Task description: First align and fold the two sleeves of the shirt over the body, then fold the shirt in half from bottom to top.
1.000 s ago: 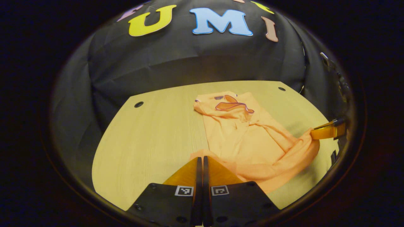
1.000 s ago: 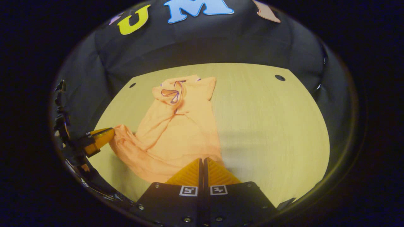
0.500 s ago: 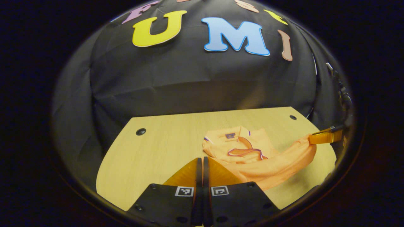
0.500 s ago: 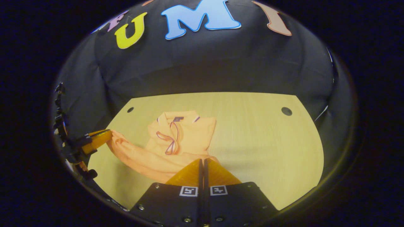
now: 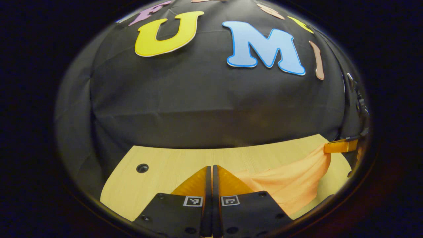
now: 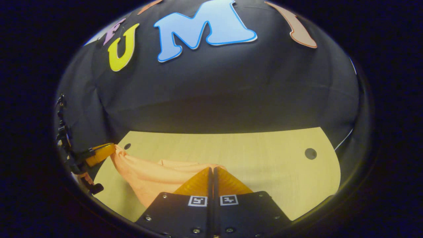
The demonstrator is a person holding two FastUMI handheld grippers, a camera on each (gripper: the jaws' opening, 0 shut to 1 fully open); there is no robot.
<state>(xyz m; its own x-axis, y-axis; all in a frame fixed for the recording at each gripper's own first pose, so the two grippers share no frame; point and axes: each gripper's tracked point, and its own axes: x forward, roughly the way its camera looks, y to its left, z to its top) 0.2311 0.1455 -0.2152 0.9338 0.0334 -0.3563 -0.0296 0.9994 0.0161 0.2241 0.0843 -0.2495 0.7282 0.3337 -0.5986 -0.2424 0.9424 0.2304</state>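
The orange shirt (image 5: 284,183) hangs as a stretched band of cloth between my two grippers, above the light wooden table (image 5: 172,158). In the left gripper view my left gripper (image 5: 210,169) is shut, with the cloth coming out at its right side. Far right in that view, the right gripper (image 5: 340,145) pinches the other corner of the hem. In the right gripper view my right gripper (image 6: 211,170) is shut on the shirt (image 6: 148,173), and the left gripper (image 6: 99,154) holds the cloth's far left end. The collar and the shirt's body are hidden below the fingers.
The black cloth wall rises just behind the table's far edge. A round hole (image 5: 142,168) marks the table's left part in the left gripper view. Two holes (image 6: 310,153) (image 6: 127,145) sit near the far corners in the right gripper view.
Both grippers have carried the hem forward over the shirt toward the table's far edge. The collar and body have slid out of sight under the fingers, and the wall looms closer.
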